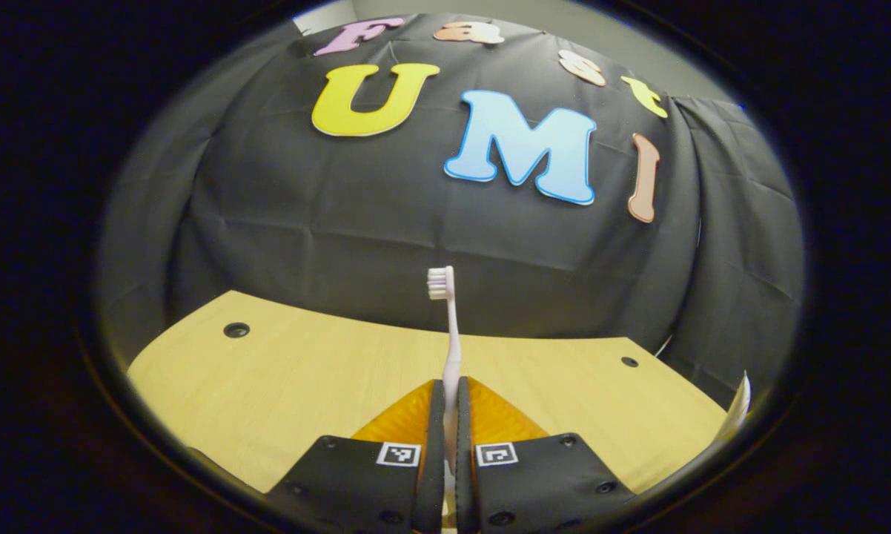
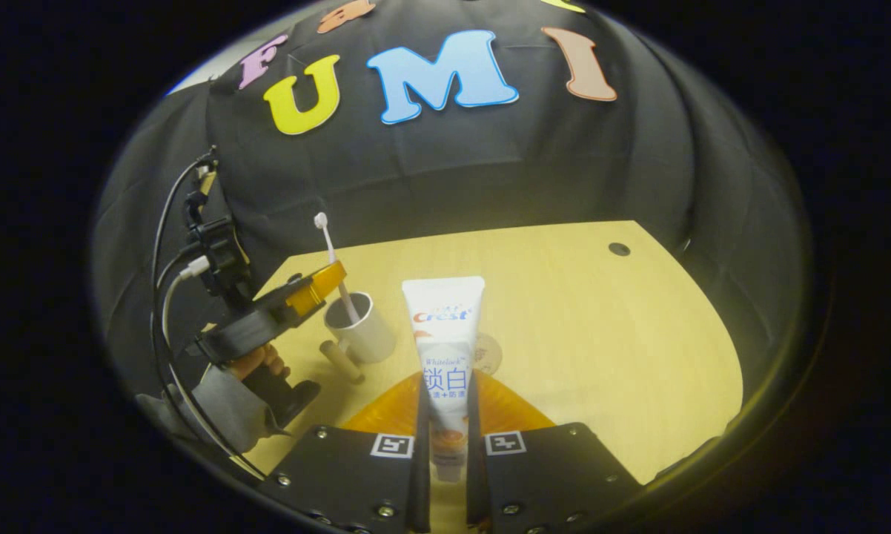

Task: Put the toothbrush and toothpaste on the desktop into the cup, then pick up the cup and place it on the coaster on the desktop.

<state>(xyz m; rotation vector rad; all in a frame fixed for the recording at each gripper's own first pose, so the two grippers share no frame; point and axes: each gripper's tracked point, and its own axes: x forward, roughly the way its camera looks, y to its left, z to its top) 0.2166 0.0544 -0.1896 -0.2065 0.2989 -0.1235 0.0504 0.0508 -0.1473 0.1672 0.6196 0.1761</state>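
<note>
Holding, item one: toothbrush (image 1: 451,334), pinched by its handle between the fingers of my left gripper (image 1: 450,445), long axis upright, bristle head at the top. In the right gripper view the same brush (image 2: 334,259) leans with its lower end inside the cup (image 2: 360,326); whether it touches the bottom I cannot tell, the wall hides it.

Item two: toothpaste (image 2: 444,348), clamped near its cap end by my right gripper (image 2: 445,445), long axis running forward and up, flat crimped end farthest from me.

Item three: cup, white, standing upright on the desktop (image 2: 601,334), ahead and to the left of the toothpaste. My left gripper (image 2: 313,289) is at its rim and is the nearer one; my right must travel left to reach the mouth.

Item four: coaster (image 2: 486,352), a pale round disc just right of the tube, partly covered by it.

Unclear: a short cylinder (image 2: 339,361) lying beside the cup's base, identity unknown.
</note>
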